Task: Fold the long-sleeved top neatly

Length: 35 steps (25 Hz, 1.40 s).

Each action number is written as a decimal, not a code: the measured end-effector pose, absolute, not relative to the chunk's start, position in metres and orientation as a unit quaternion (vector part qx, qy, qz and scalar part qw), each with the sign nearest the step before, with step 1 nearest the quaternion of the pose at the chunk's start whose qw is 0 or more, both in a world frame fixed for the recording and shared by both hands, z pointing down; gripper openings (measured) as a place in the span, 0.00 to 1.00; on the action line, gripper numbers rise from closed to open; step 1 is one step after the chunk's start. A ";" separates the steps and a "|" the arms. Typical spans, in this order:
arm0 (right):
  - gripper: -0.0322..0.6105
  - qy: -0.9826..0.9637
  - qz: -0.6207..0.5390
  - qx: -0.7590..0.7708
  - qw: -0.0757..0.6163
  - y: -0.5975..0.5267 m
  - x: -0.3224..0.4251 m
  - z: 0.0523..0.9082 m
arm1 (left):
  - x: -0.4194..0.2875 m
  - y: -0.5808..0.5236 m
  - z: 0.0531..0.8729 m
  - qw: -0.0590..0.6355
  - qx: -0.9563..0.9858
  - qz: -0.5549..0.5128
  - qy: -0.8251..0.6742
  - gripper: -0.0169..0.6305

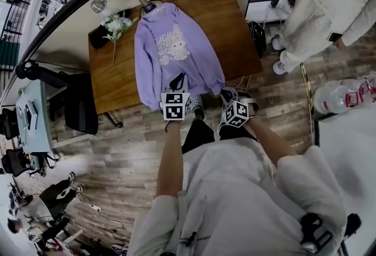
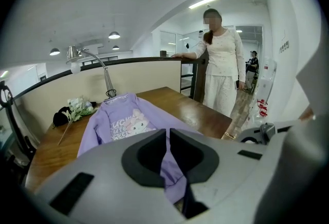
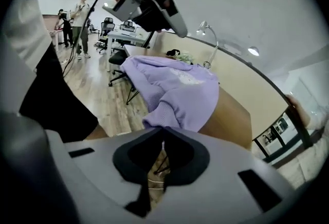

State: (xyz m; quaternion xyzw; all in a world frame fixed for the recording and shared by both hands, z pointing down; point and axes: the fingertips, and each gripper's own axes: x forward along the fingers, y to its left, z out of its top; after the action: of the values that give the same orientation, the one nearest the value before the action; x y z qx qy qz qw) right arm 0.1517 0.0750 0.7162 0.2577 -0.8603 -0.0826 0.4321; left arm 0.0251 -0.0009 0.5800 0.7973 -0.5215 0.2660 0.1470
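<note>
A lilac long-sleeved top (image 1: 170, 52) with a bunny print lies flat on the wooden table (image 1: 232, 20), collar at the far side, hem hanging over the near edge. My left gripper (image 1: 178, 83) is at the hem's left part; in the left gripper view its jaws (image 2: 168, 134) are shut with purple cloth (image 2: 123, 120) running between them. My right gripper (image 1: 227, 96) is at the hem's right corner. In the right gripper view its tips (image 3: 163, 129) pinch the ribbed edge of the top (image 3: 177, 87), and the left gripper (image 3: 154, 4) shows above.
A desk lamp (image 1: 103, 2), a flower sprig (image 1: 117, 26) and a dark object (image 1: 100, 37) sit at the table's far left. A person in white (image 1: 320, 8) stands right of the table. A black chair (image 1: 79, 102) is at the left, a water bottle (image 1: 341, 96) at the right.
</note>
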 end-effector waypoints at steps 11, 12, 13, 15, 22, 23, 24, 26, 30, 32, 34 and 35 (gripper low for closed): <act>0.07 -0.889 0.041 0.373 0.264 -0.006 0.202 0.598 | 0.023 -0.006 0.574 0.154 0.794 0.246 -0.534 0.08; 0.07 -0.888 0.048 0.385 0.249 -0.017 0.210 0.586 | 0.024 -0.008 0.573 0.153 0.795 0.244 -0.535 0.08; 0.07 -0.887 0.054 0.395 0.235 -0.029 0.218 0.574 | 0.025 -0.010 0.571 0.152 0.795 0.241 -0.535 0.08; 0.07 -0.887 0.074 0.411 0.198 -0.051 0.232 0.553 | 0.024 -0.013 0.567 0.151 0.795 0.237 -0.538 0.08; 0.07 -0.865 0.090 0.470 0.147 -0.137 0.293 0.501 | 0.024 -0.020 0.564 0.154 0.793 0.230 -0.542 0.08; 0.07 -0.861 0.089 0.477 0.150 -0.149 0.302 0.497 | 0.023 -0.022 0.563 0.154 0.793 0.230 -0.543 0.08; 0.07 -0.857 0.090 0.485 0.153 -0.162 0.310 0.494 | 0.021 -0.024 0.563 0.155 0.792 0.229 -0.545 0.08; 0.07 -0.846 0.099 0.500 0.155 -0.187 0.328 0.490 | 0.018 -0.027 0.563 0.156 0.788 0.228 -0.549 0.08; 0.07 -0.819 0.139 0.536 0.147 -0.236 0.367 0.488 | 0.009 -0.031 0.564 0.164 0.777 0.230 -0.562 0.08; 0.07 -0.802 0.170 0.555 0.137 -0.259 0.388 0.494 | 0.001 -0.034 0.563 0.166 0.771 0.231 -0.570 0.08; 0.07 -0.781 0.216 0.571 0.132 -0.276 0.408 0.509 | -0.006 -0.037 0.565 0.170 0.764 0.233 -0.578 0.08; 0.07 -0.768 0.243 0.577 0.135 -0.282 0.418 0.522 | -0.009 -0.039 0.566 0.171 0.761 0.233 -0.581 0.08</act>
State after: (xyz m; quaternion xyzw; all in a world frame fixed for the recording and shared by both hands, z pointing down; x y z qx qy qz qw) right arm 0.4185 -0.2818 0.5224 0.5774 -0.7676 0.2432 0.1353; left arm -0.0092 -0.0391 0.5664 0.7606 -0.5813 0.2330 0.1712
